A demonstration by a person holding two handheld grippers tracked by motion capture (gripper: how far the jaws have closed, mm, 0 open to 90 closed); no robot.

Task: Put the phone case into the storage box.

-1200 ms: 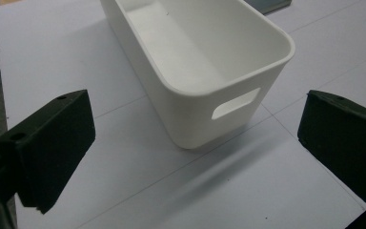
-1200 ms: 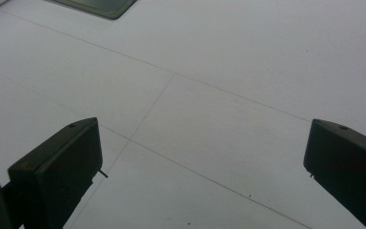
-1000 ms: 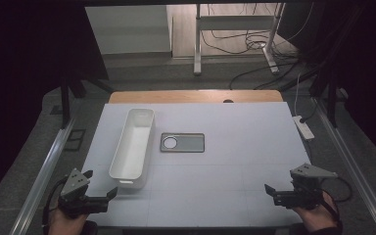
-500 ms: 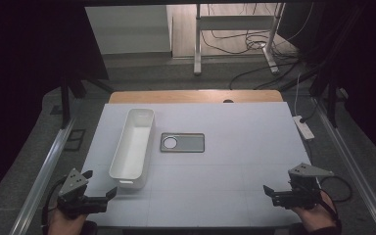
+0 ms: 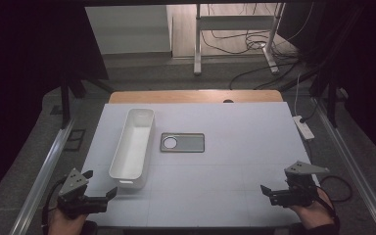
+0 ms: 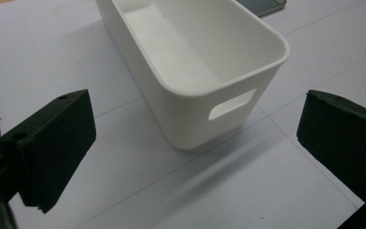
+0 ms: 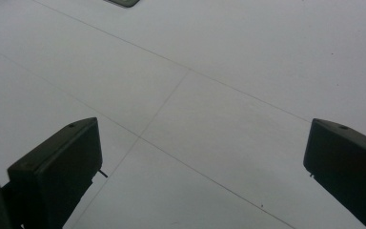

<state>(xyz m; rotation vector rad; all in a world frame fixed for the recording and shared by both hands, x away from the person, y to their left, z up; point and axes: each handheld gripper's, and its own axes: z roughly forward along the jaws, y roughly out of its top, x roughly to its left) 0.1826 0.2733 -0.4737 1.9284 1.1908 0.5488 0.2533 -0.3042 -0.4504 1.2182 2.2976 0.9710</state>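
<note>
In the high view, your left gripper (image 5: 100, 191) sat at the near left corner of the white desk (image 5: 235, 161), its fingers spread and holding nothing. Just beyond it stood the white bin (image 5: 133, 147), long and narrow, running away from you on the left half of the desk. A flat grey plate with a round hole (image 5: 182, 142) lay just to the right of the bin, apart from it. Your right gripper (image 5: 269, 193) rested at the near right edge, well apart from both things, fingers also spread and bare.

In the left gripper view, your fingers (image 6: 52, 143) stood wide apart, and the bin's near end wall with its handle slot (image 6: 231, 103) faced you between them, not touched by either finger. The bin (image 6: 195, 62) was upright and held nothing.

In the right gripper view, your fingers (image 7: 59, 167) were likewise wide apart over bare desk surface (image 7: 209, 95), with a corner of the grey plate (image 7: 122, 2) at the top edge.
</note>
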